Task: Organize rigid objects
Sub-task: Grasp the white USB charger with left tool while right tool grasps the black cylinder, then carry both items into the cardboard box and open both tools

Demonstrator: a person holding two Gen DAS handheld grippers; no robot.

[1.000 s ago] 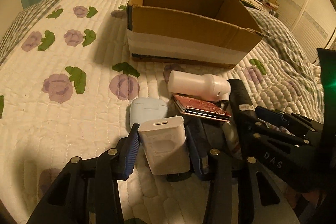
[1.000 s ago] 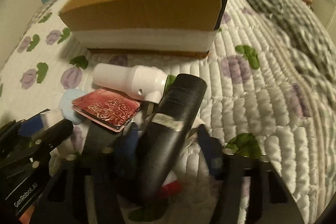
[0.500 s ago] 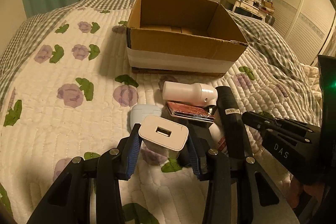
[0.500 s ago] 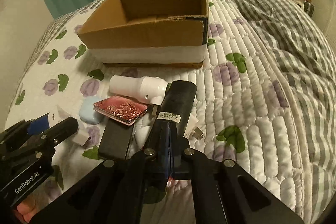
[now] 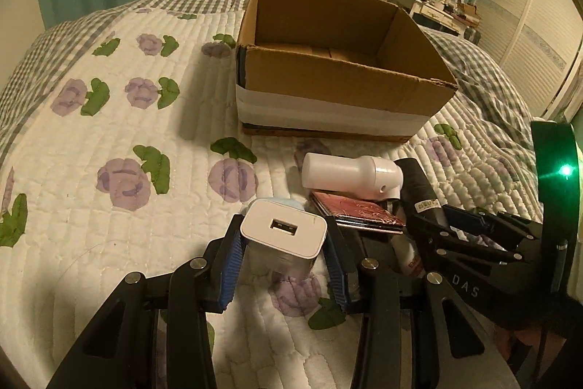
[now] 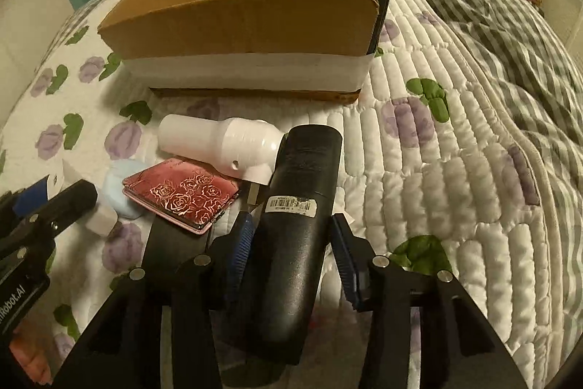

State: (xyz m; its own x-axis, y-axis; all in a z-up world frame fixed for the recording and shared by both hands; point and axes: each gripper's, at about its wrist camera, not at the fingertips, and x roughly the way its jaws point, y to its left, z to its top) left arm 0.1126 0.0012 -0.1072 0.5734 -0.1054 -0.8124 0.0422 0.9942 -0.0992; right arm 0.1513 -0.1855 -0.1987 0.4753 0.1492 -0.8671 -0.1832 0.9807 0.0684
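Observation:
My left gripper is shut on a white USB charger and holds it above the quilt. My right gripper has its jaws around a black cylinder, the left pad touching it. An open cardboard box stands on the bed beyond; it also shows in the right wrist view. A white bottle, a red rose-pattern case and a pale blue case lie in front of it.
A flat black object lies under the red case. The quilted floral bedspread slopes off to a checked blanket on the right. Furniture and a mirror stand at the back of the room.
My left gripper has lifted the charger off the quilt and tilted it up. My right gripper was shut half a second ago and now has its jaws around the black cylinder.

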